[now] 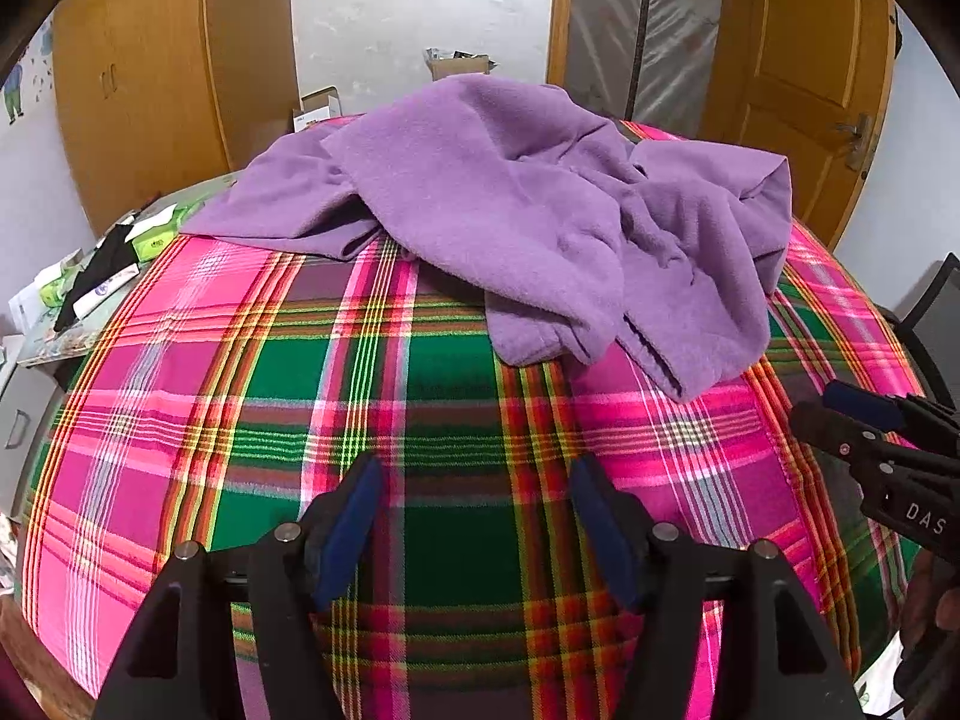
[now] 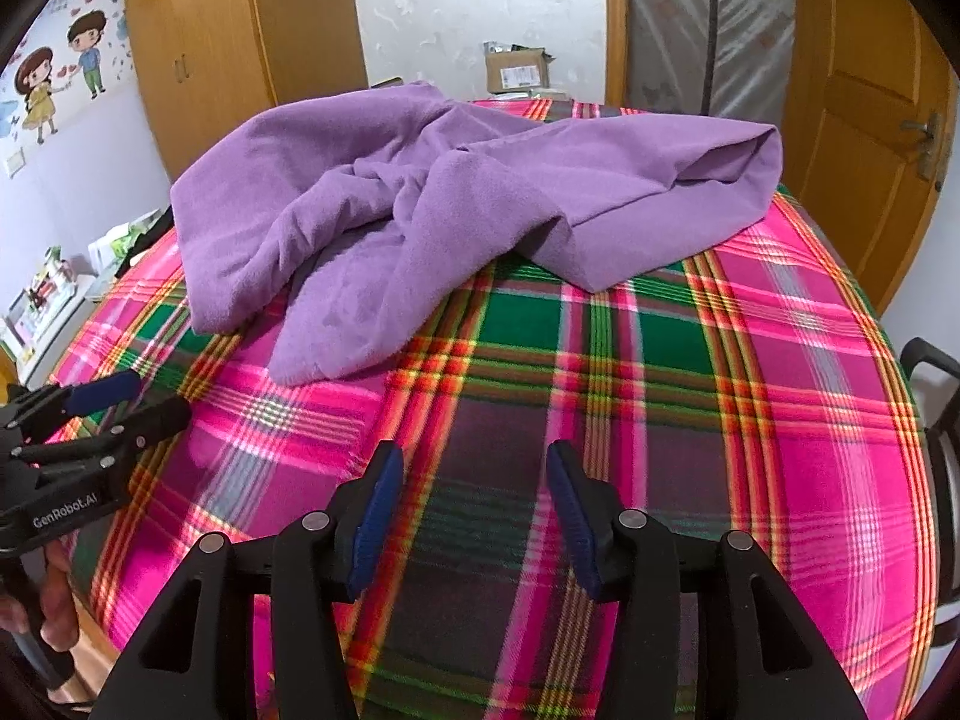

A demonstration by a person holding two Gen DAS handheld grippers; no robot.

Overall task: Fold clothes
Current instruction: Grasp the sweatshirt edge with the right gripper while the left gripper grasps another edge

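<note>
A crumpled purple fleece garment [image 1: 510, 210] [image 2: 432, 198] lies in a heap on the far half of a table covered with a pink, green and red plaid cloth [image 1: 420, 420] [image 2: 660, 390]. My left gripper [image 1: 477, 468] hovers open over the near part of the cloth, well short of the garment, nothing between its blue pads. My right gripper [image 2: 474, 456] is also open and empty over the near cloth. Each gripper shows at the edge of the other's view: the right gripper [image 1: 840, 405] and the left gripper [image 2: 138, 399], both with jaws apart.
A side shelf with boxes and packets [image 1: 102, 276] stands left of the table. Wooden wardrobe [image 1: 144, 78], a cardboard box [image 2: 519, 69] on the floor behind, a wooden door [image 2: 870, 138] at right. A black chair [image 2: 942, 420] sits by the table's right edge.
</note>
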